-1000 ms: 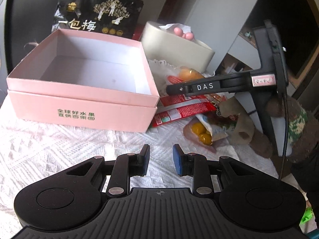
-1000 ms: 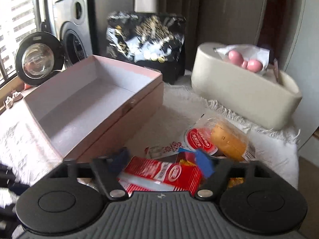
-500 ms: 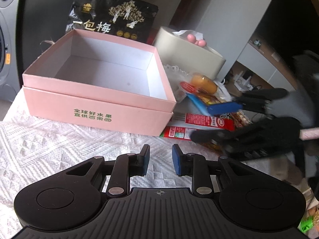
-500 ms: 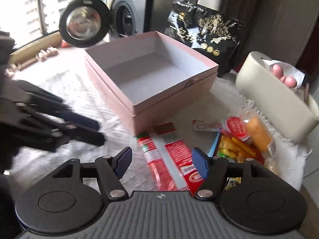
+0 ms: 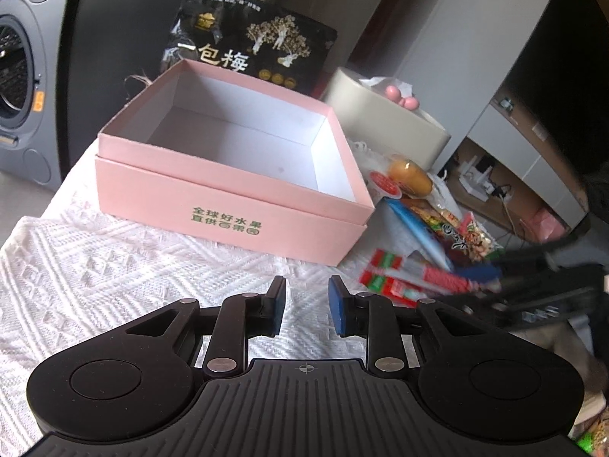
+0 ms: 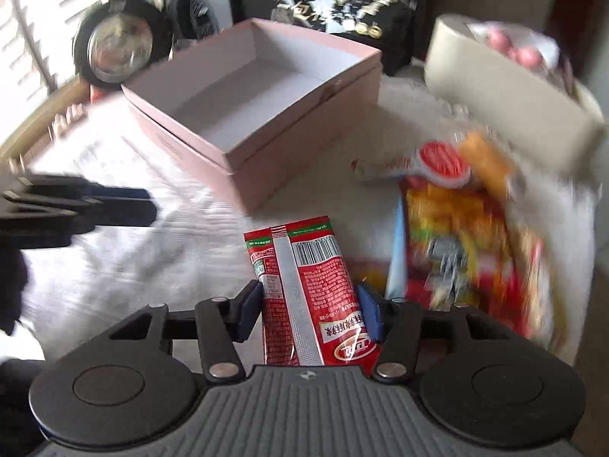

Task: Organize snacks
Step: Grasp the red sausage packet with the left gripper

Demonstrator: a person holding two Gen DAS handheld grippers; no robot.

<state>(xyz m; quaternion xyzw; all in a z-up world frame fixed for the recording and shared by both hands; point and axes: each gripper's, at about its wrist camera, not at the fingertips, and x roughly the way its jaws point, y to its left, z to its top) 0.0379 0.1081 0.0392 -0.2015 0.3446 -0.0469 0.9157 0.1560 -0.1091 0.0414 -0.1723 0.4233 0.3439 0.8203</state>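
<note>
An open, empty pink box [image 5: 243, 144] sits on the white cloth; it also shows in the right wrist view [image 6: 262, 87]. A red snack packet [image 6: 300, 285] lies between the pads of my right gripper [image 6: 310, 306], which is closed around it; in the left wrist view the packet [image 5: 403, 278] lies at the right with the blurred right gripper [image 5: 491, 278] on it. A pile of snacks [image 6: 456, 236] lies to the right of the box. My left gripper [image 5: 306, 304] is open and empty, low over the cloth in front of the box.
A black snack bag [image 5: 251, 49] stands behind the box. A beige oval container [image 5: 380, 122] with pink balls sits at the back right. A washing machine [image 5: 19, 76] is at the left. The table's right edge runs beside the snack pile.
My right gripper has come down over the red packet and narrowed its jaws onto it. My left gripper has held its opening and the view has shifted slightly.
</note>
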